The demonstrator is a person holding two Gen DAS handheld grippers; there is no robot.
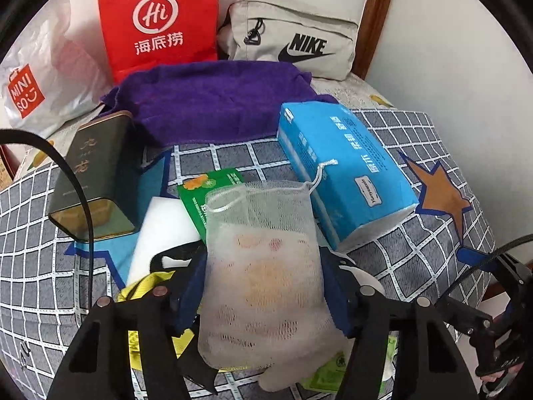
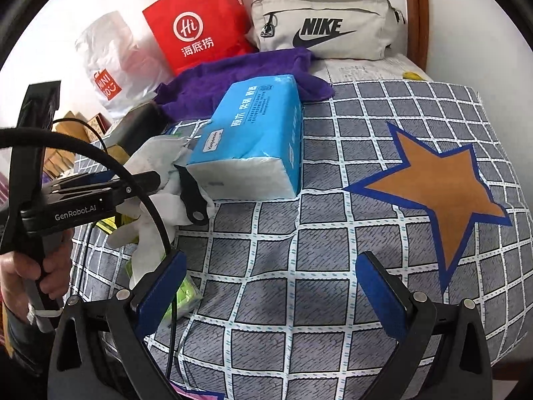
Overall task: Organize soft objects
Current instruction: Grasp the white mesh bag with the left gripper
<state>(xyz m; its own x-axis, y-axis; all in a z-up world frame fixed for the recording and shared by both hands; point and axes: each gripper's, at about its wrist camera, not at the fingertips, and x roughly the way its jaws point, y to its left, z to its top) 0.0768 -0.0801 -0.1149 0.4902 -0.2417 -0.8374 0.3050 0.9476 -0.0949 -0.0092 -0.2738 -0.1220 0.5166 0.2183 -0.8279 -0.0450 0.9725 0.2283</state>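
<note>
My left gripper is shut on a white mesh drawstring pouch with soft pale contents, held just above the checked bed cover. The same gripper and pouch show at the left of the right wrist view. A blue tissue pack lies just right of the pouch; it also shows in the right wrist view. A purple towel lies behind it. My right gripper is open and empty over the cover, near the orange star.
A dark tin box, a white sponge block and a green packet lie at the left. A red paper bag, a Miniso plastic bag and a grey Nike pouch stand at the back wall.
</note>
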